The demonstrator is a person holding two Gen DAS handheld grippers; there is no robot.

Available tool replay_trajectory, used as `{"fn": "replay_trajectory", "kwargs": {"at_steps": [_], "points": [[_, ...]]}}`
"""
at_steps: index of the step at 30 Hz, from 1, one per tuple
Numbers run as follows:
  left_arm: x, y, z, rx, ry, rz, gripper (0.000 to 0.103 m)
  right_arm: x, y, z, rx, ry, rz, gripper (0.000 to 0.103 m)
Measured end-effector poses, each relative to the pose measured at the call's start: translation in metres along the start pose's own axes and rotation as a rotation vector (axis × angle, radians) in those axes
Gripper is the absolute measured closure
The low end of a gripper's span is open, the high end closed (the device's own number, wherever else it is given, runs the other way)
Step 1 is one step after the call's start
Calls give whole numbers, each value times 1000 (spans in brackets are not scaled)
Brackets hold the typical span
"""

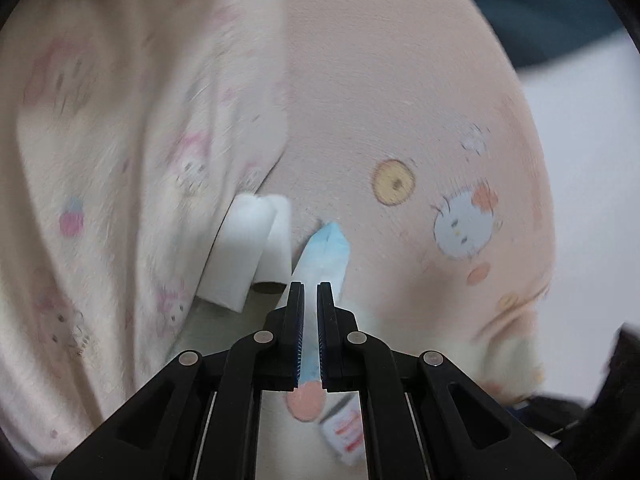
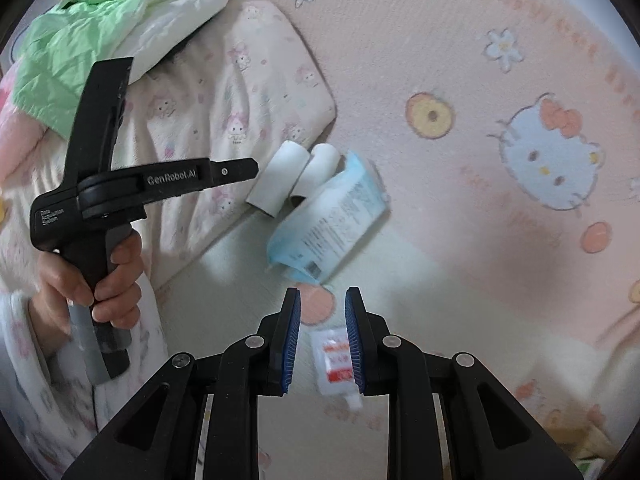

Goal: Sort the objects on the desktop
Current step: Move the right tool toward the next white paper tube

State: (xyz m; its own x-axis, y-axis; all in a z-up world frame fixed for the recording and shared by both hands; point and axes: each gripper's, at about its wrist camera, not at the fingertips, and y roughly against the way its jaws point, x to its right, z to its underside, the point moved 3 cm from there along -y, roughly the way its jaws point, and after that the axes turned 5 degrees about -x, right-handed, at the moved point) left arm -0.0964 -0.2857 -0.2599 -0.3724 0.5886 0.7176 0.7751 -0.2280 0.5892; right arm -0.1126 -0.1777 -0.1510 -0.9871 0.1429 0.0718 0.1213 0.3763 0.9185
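Two white paper rolls point(image 2: 294, 178) lie side by side on a pink Hello Kitty blanket point(image 2: 460, 60). A light-blue and white packet point(image 2: 336, 220) lies against them. A small white sachet with red print point(image 2: 336, 360) lies between the fingers of my right gripper point(image 2: 322, 294), which is open just above it. My left gripper point(image 1: 311, 286) has its jaws close together with a narrow gap, above the blue packet point(image 1: 326, 254); the rolls point(image 1: 248, 256) are to its left and the sachet point(image 1: 346, 432) shows under it. The left gripper also shows from the side in the right wrist view point(image 2: 250, 170).
A cream pillow with pink cartoon prints point(image 2: 240, 112) lies left of the rolls. A green and white quilt point(image 2: 120, 12) is bunched at the far left. A white surface point(image 1: 592, 152) lies beyond the blanket's right edge.
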Motion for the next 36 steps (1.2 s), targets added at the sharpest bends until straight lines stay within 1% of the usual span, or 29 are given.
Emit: {"fn": "replay_trajectory", "kwargs": {"at_steps": [1,2,3,4,6,7,8,10,11,15,17,20,21,25,28,31,32,36], "points": [[-10,-6,-2,-46,66,63,98,-1,-5,-3,-13,-2,-9,84],[-15,-10,-4,-77,106,106,98,-3,-18,-8,-45,-4,-25,84],[-19,-12,-5,-90,133,124,98,-5,-25,-12,-62,-2,-31,84],[-23,-12,-7,-80,154,112,98,-8,-33,-16,-75,3,-34,84],[-24,-9,-10,-48,143,61,96,-15,-44,-23,-83,17,-39,84],[-23,-9,-12,-38,130,36,89,-19,-49,-27,-85,25,-49,84],[-22,-10,-13,-42,125,30,80,-20,-52,-29,-85,31,-55,84],[-23,-13,-16,-55,125,40,71,-24,-59,-38,-72,48,-73,84],[-25,-16,-20,-66,128,39,69,-25,-62,-42,-64,50,-84,84],[-33,-32,-31,-100,166,39,69,-21,-80,-60,-73,-15,-142,84],[-36,-35,-38,-90,172,21,69,-21,-90,-67,-82,-34,-173,84],[-41,-40,-44,-88,161,-33,69,-23,-104,-76,-94,-58,-176,83],[-42,-43,-45,-99,158,-43,69,-25,-108,-78,-95,-66,-179,83],[-48,-57,-40,-160,192,-35,69,-31,-125,-85,-112,-79,-184,83],[-49,-57,-41,-157,192,-46,69,-35,-137,-88,-117,-80,-206,83],[-52,-61,-40,-160,195,-118,69,-36,-149,-90,-143,-92,-186,83],[-53,-62,-40,-166,191,-139,69,-36,-153,-92,-149,-102,-192,83],[-54,-65,-38,-174,175,-159,69,-35,-161,-95,-160,-125,-212,83]]}}
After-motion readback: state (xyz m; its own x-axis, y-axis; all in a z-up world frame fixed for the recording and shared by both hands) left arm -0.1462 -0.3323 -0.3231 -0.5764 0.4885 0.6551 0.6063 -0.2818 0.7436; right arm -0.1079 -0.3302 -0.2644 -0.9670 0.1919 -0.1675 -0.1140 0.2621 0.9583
